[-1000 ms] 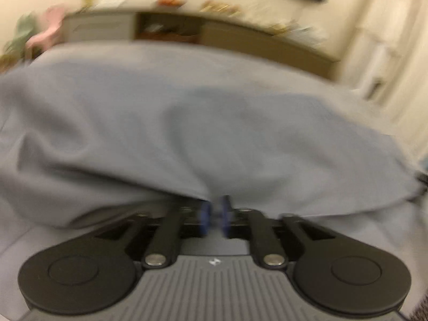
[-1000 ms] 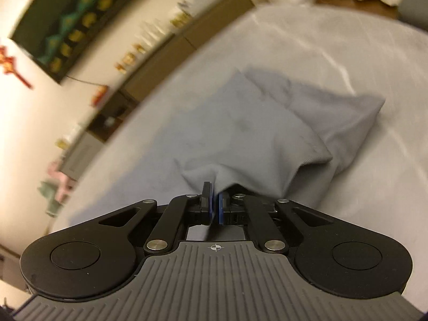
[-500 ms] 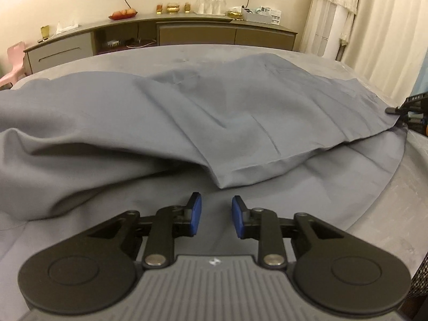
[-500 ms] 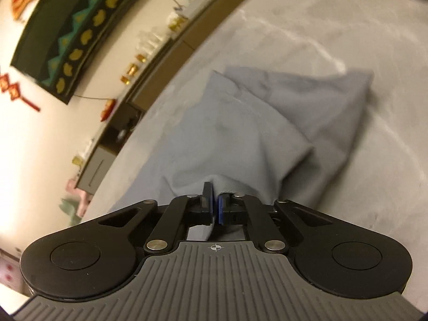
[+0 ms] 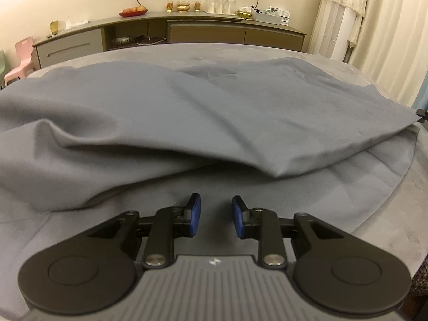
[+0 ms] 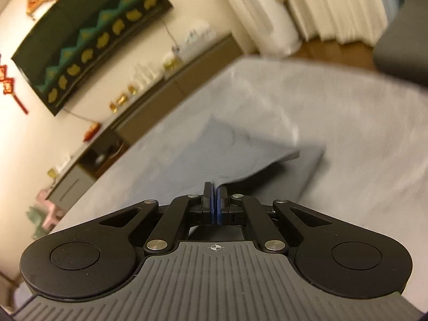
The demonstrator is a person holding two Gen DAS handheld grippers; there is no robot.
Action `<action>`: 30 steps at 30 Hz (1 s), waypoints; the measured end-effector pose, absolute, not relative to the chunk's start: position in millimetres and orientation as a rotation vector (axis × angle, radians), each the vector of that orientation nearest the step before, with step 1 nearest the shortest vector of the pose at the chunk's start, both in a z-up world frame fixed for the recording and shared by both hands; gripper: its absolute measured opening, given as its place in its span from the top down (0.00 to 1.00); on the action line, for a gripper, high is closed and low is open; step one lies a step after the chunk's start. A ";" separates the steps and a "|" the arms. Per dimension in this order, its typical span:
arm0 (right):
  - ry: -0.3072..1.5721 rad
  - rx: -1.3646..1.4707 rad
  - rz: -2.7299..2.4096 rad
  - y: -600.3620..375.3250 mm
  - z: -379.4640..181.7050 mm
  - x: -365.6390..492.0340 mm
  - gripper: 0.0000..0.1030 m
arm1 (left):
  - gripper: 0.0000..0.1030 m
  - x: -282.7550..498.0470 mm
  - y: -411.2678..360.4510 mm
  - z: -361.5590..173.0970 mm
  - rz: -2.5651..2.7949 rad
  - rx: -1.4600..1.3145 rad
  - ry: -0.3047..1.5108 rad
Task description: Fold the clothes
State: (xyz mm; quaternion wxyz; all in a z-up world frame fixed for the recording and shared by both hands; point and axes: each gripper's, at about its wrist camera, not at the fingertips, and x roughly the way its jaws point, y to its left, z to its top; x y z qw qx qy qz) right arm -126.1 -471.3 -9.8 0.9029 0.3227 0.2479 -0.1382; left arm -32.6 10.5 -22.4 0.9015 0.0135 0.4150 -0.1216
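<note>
A grey-blue garment lies spread and folded over itself on a grey covered table. My left gripper is open and empty, just short of the garment's folded front edge. My right gripper is shut on a corner of the same garment and holds it slightly lifted. Its tip shows at the far right of the left wrist view.
A long low sideboard with bowls, glasses and boxes stands along the far wall. Curtains hang at the right. A pink child's chair stands at the far left. The table's rounded edge runs close on the right.
My left gripper let go of the garment edge, opened and drew back a little. My right gripper stays shut on its corner, and its view has swung.
</note>
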 end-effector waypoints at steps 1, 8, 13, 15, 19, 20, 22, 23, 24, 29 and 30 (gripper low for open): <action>0.533 0.689 -0.305 -476.3 -16.2 -123.3 1.00 | 0.74 -34.5 11.6 -20.4 -0.251 0.021 0.864; 0.519 0.905 -0.460 -479.3 -30.8 -126.7 0.67 | 0.73 -94.8 67.1 43.8 -0.238 -0.111 0.697; 0.312 0.716 -0.465 -437.8 28.5 -151.2 0.40 | 0.68 -148.5 208.6 63.7 0.224 -0.494 0.600; 0.309 0.643 -0.336 -410.1 44.1 -148.2 0.32 | 0.64 -163.7 237.7 47.7 0.300 -0.646 0.624; 0.468 0.502 0.074 -320.0 47.2 -119.3 0.27 | 0.59 -176.7 261.3 21.4 0.372 -0.842 0.671; 0.510 0.451 0.177 -293.0 45.0 -113.5 0.26 | 0.58 -176.6 261.9 19.5 0.396 -0.855 0.672; 0.590 0.301 0.371 -226.7 33.1 -109.3 0.26 | 0.53 -176.9 263.6 17.6 0.455 -0.871 0.666; 0.624 0.209 0.471 -191.6 26.2 -109.6 0.25 | 0.52 -177.6 266.2 16.9 0.486 -0.877 0.659; 0.643 0.095 0.567 -155.9 17.7 -115.1 0.24 | 0.50 -178.2 269.0 16.2 0.517 -0.882 0.652; 0.615 -0.187 0.792 -65.0 -9.8 -140.2 0.22 | 0.32 -173.4 273.4 10.3 0.569 -0.852 0.676; 0.607 -0.224 0.822 -51.7 -14.1 -143.8 0.22 | 0.29 -171.6 273.5 8.0 0.560 -0.840 0.690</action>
